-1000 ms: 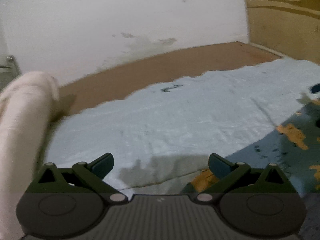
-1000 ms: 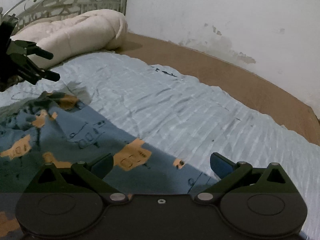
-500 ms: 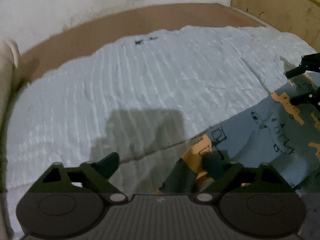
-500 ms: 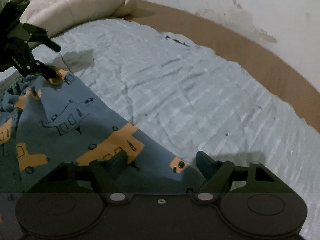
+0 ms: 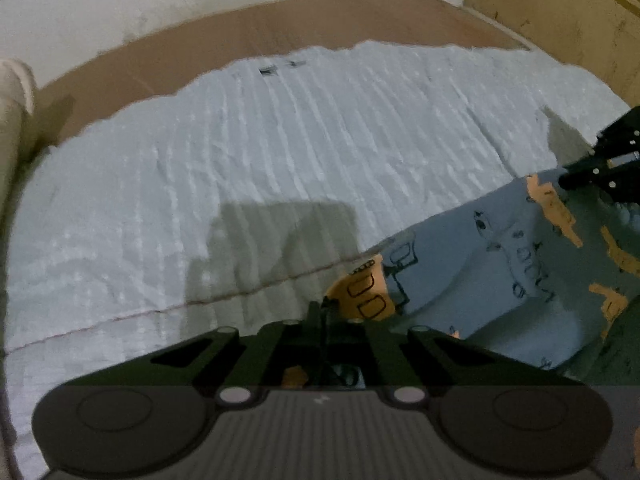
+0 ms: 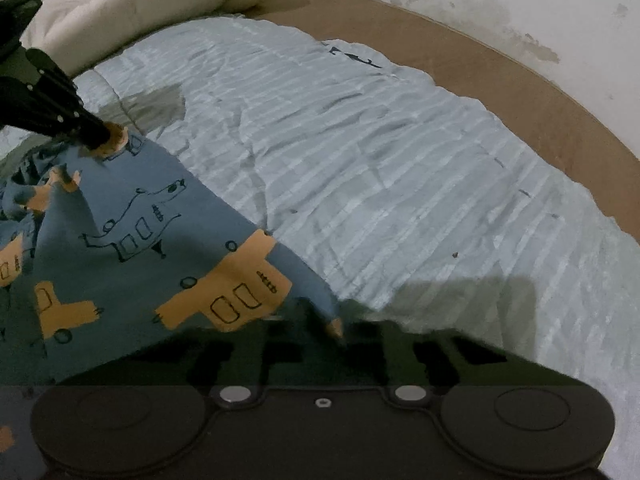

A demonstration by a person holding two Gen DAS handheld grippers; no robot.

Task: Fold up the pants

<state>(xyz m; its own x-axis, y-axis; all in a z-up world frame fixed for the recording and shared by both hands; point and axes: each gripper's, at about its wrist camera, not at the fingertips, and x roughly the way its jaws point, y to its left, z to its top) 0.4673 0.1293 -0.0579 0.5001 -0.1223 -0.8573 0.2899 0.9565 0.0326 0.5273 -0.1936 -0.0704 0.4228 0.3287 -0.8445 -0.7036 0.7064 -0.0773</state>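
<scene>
Blue pants (image 6: 120,240) pinched by both hand-held grippers on bedsheet (image 6: 380,160).

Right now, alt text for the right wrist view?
The right gripper is shut on one corner of blue pants printed with orange trucks; the left gripper pinches another corner at upper left. The pants lie on a pale striped blanket, a cream pillow behind.
</scene>
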